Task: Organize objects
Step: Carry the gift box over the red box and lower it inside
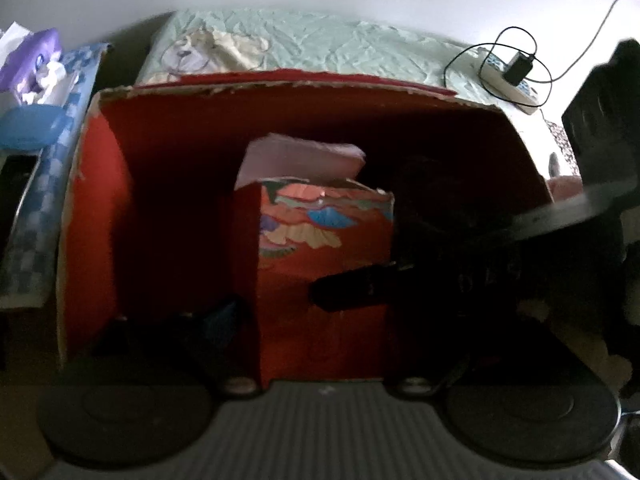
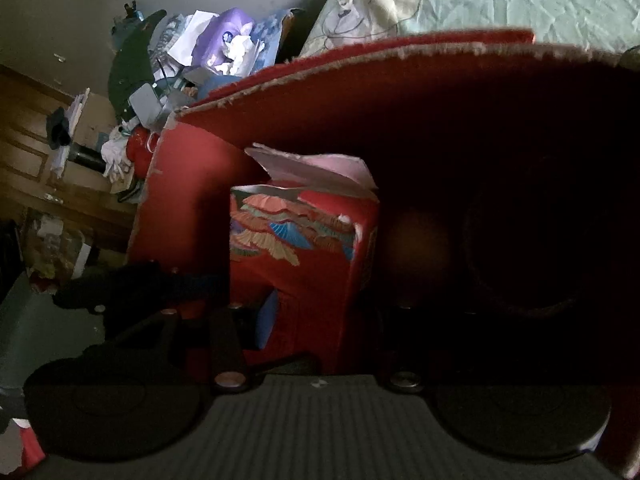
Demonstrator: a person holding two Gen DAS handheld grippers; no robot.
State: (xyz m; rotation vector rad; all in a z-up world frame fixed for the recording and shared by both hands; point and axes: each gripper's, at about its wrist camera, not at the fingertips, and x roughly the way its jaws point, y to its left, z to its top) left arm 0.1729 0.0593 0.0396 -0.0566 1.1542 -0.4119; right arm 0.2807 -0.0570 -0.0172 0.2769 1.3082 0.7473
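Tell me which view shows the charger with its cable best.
The left wrist view. The black charger sits on the pale green bedspread at upper right, its looped cable plainly visible. The right wrist view shows none of it; the big red box and bedspread fill that side.

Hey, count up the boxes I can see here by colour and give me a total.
Red boxes: 2, the big torn carton and the small fan-print box standing inside it.
Blue boxes: 1, the checkered box left of the carton.
Total: 3. The carton's dark right side is too dim to count.
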